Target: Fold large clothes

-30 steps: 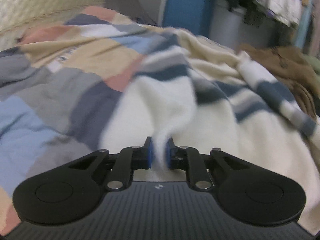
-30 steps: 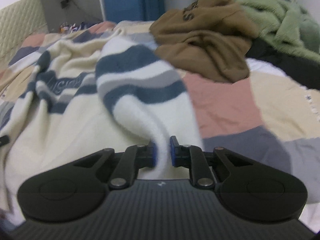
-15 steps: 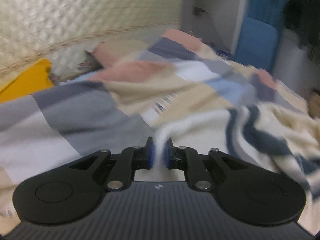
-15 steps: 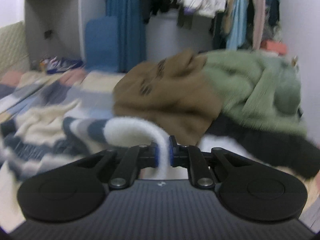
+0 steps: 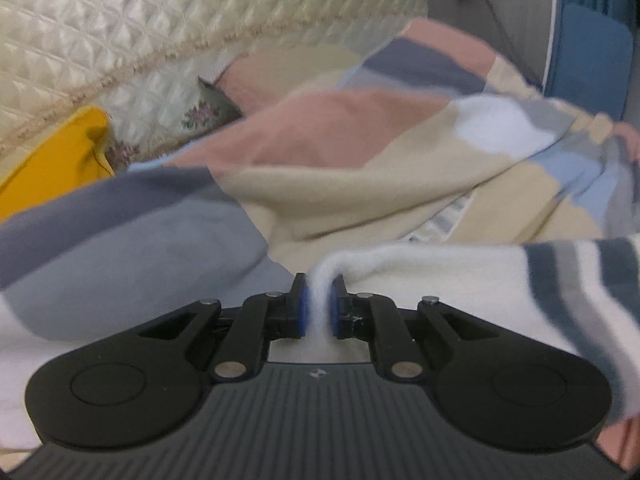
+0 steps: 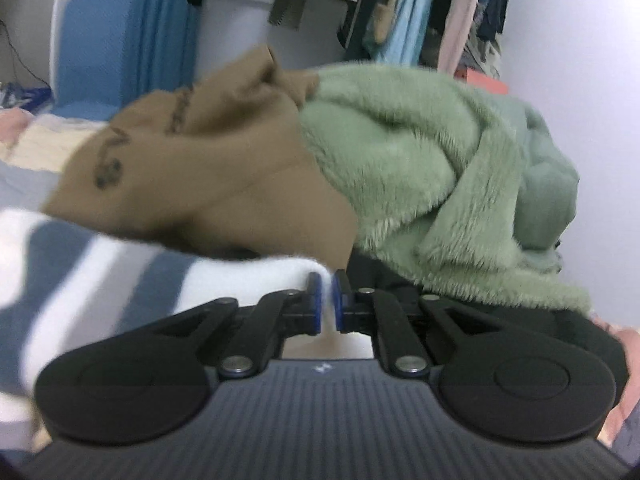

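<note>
I have the striped sweater (image 5: 460, 276) pinched in both tools. The left gripper (image 5: 319, 306) is clamped on a white fuzzy edge of it, cloth squeezed between the blue pads. The right gripper (image 6: 327, 304) is closed tight on another white edge, and its jaws have just been closing a bit more, with cloth between them.

My read of the step: spreading the sweater out wide over the bed before any fold. To do it well I'd keep both pinches firm, pull the two edges apart evenly until the cloth between them goes taut, hold both at the same height, then lay it down flat on the patchwork quilt (image 5: 320, 140) without dragging wrinkles in. I'd also steer the right side short of the clothes pile.

Position: in the left view the sweater runs from the pads off to the right, striped part at the right edge, quilt and yellow pillow (image 5: 52, 156) beyond. In the right view it runs from the pads off to the left, with the brown hoodie (image 6: 192, 152) and green fleece (image 6: 432, 168) heaped just behind. Both views are blurry.
</note>
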Tool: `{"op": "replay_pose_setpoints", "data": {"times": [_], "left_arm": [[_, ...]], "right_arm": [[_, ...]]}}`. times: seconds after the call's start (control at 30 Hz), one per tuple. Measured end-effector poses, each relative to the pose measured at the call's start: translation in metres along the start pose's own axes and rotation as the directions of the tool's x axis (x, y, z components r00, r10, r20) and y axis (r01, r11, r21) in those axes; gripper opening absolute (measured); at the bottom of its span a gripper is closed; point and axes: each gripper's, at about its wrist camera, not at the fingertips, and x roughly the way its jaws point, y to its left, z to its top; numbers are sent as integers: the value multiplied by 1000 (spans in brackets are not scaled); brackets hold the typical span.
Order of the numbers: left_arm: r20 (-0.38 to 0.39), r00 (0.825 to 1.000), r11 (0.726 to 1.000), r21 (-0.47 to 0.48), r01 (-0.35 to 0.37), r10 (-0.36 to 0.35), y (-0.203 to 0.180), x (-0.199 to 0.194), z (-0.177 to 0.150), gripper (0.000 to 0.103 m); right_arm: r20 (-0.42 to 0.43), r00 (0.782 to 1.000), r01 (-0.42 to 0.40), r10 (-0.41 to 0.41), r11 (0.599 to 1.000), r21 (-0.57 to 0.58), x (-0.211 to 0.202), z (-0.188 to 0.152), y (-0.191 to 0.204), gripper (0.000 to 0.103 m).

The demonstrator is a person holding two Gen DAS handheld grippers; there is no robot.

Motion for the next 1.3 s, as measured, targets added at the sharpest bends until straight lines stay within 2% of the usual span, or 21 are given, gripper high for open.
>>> {"op": "replay_pose_setpoints", "data": {"times": [0.13,0.23,0.3,0.37,0.43,0.5,0.53,0.6,0.7,0.8,0.87,1.0,1.17,1.23,1.3], "left_arm": [[-30,1000,1000,-10,-1,1,-1,25,-6,14],[-25,1000,1000,1,-4,4,-5,26,-9,14],[-29,1000,1000,3,6,-6,-6,19,-12,14],[-26,1000,1000,1,4,-4,-6,10,-13,23],[-23,1000,1000,21,7,-7,-9,-7,-18,44],[-11,999,998,48,34,-33,-12,-30,-24,56],[-2,999,997,57,51,-51,-13,-42,-27,57],[6,995,993,67,96,-96,-15,-66,-32,57],[15,985,983,64,169,-171,-19,-106,-40,57],[45,967,967,61,248,-251,-26,-149,-51,57],[38,950,950,39,309,-310,-33,-177,-63,57],[29,910,910,27,413,-414,-49,-229,-89,57],[26,870,870,52,490,-492,-65,-281,-124,57],[19,845,845,40,533,-534,-68,-297,-139,57],[9,813,813,10,582,-582,-67,-302,-151,57]], "right_arm": [[-19,1000,-12,12,1000,12,27,-19,0,8],[-3,1000,-22,22,1000,7,29,-26,4,8],[12,999,-33,33,998,45,24,-28,2,10],[33,999,-34,31,996,83,15,-28,-2,11],[48,998,-44,39,992,118,4,-27,-5,12],[59,997,-62,53,986,155,-13,-29,-8,17],[58,996,-84,75,981,177,-21,-29,-10,21],[56,991,-131,121,970,205,-40,-29,-12,37],[65,981,-191,181,962,197,-73,-30,-5,38],[78,965,-260,250,950,174,-108,-30,6,38],[84,950,-311,301,935,170,-136,-30,15,38],[99,906,-423,412,893,152,-189,-29,38,38],[108,821,-570,561,815,104,-257,-40,77,38],[110,788,-615,606,785,76,-282,-47,92,38],[92,750,-661,655,748,59,-302,-56,108,38]]}}
